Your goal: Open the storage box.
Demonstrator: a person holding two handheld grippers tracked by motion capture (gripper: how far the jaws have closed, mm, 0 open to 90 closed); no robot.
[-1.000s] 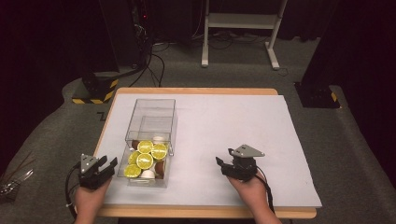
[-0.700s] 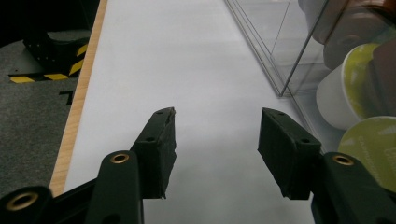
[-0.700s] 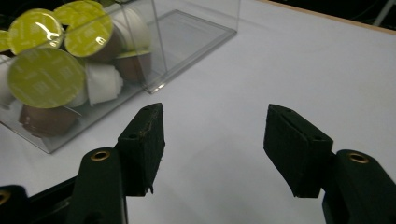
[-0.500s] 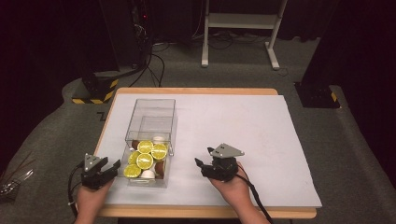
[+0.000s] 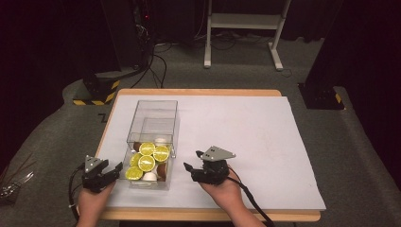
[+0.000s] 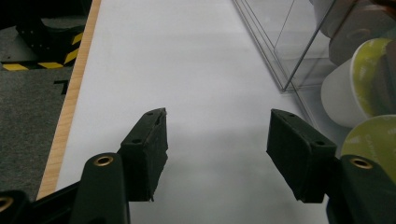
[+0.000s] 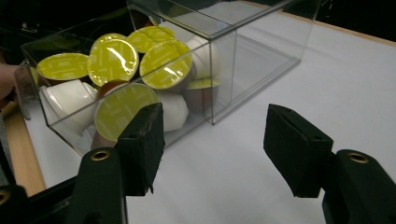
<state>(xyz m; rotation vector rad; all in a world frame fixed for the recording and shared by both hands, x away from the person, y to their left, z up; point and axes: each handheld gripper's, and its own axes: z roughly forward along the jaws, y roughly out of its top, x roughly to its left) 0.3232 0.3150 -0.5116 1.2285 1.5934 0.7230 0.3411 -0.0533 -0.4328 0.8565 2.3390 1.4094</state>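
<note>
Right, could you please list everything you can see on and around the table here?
Box: one, clear plastic, left part of the table, its drawer pulled out toward the person.
Capsules: several, yellow-green lids on white or brown bodies, piled in the drawer.
Sheet: one, white, covering the table top.
Table: one, light wood edge.
Frame: one, white, on the floor behind.
Striped base: one, black and yellow, floor at back left.
Left gripper: black, left of the drawer; fingers have just been opening, nothing between them.
Right gripper: black, right of the drawer; fingers apart, nothing between them.
</note>
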